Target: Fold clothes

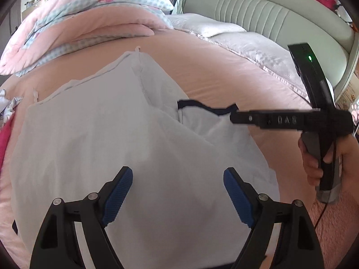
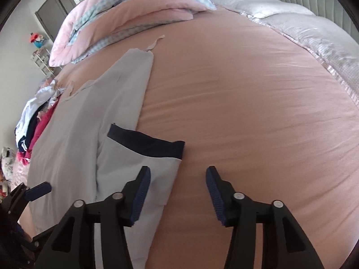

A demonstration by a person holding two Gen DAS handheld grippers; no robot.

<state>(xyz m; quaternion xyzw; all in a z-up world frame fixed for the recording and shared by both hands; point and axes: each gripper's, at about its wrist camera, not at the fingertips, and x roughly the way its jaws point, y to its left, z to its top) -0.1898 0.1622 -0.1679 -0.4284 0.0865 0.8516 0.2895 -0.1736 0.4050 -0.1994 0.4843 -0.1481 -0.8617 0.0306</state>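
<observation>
**White garment spread on pink bed, both grippers held above it**

At the far left, a crumpled heap of clothes [image 2: 36,121] in pink, white and navy is seen at the bed's edge. A folded quilt [image 1: 85,20], pink with a blue gingham lining and cartoon print, is stacked at the far left of the pink sheet [image 2: 246,103], which is smooth with faint creases.

The white garment [image 1: 89,139], a thin matte fabric, is laid flat on the near left part of the sheet. A sleeve with a navy cuff [image 2: 148,143] is folded over at its right side, and loose white ties are seen at its far edge.

The left gripper [image 1: 178,192] is held over the garment, its ribbed blue pads spread wide with nothing between them. The right gripper [image 2: 178,197] is also parted and empty, straddling the sleeve's right edge; its black body is gripped by a hand [image 1: 327,163].

At the far right, a shiny quilted grey cover [image 1: 246,42] and a ribbed, padded green headboard [image 1: 258,6] are noted.
</observation>
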